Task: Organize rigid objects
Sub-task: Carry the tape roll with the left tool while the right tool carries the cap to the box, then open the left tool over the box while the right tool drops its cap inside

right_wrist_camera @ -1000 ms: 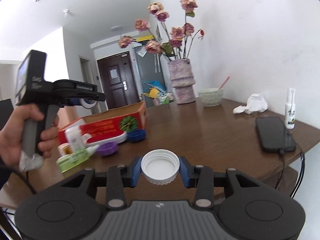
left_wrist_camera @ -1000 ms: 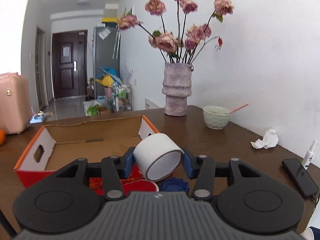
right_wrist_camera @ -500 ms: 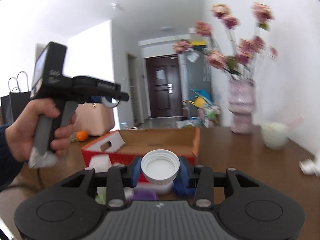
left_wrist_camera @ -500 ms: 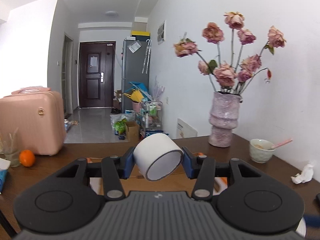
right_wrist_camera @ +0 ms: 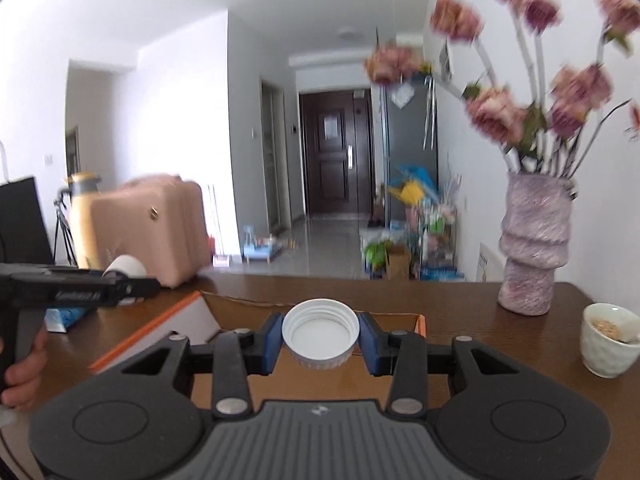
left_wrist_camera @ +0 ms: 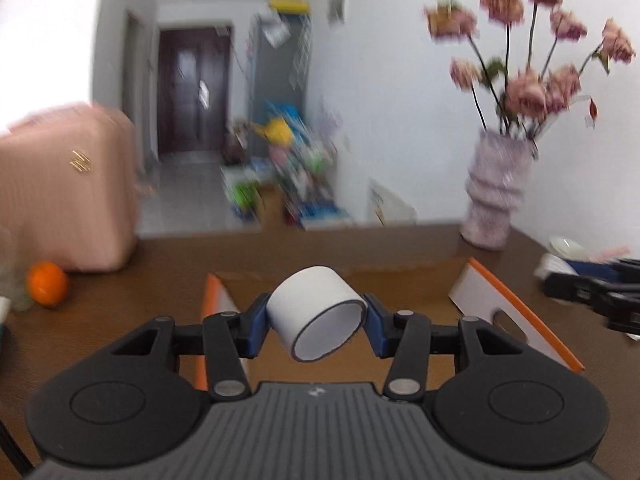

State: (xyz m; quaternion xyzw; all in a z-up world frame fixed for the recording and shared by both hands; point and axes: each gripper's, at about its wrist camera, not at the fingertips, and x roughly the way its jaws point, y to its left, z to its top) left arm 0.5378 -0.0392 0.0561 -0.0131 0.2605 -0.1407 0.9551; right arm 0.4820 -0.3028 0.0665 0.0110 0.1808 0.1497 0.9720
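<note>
My left gripper (left_wrist_camera: 316, 320) is shut on a white tape roll (left_wrist_camera: 312, 304) and holds it over the open cardboard box (left_wrist_camera: 516, 312) with orange edges. My right gripper (right_wrist_camera: 320, 340) is shut on a white screw lid (right_wrist_camera: 320, 330), open side up, also above the box (right_wrist_camera: 172, 328). In the right wrist view the left gripper (right_wrist_camera: 120, 280) with its white roll (right_wrist_camera: 126, 266) shows at the left. In the left wrist view the right gripper (left_wrist_camera: 588, 284) shows at the right edge.
A purple vase (right_wrist_camera: 532, 240) with dried roses stands at the back right of the brown table (right_wrist_camera: 460, 296). A white bowl (right_wrist_camera: 608, 336) stands right of the box. A pink suitcase (left_wrist_camera: 64, 188) and an orange (left_wrist_camera: 46, 282) lie at the left.
Both grippers have moved in over the open box with their loads still held. The right gripper has swung left toward the box and the left one has tilted down.
</note>
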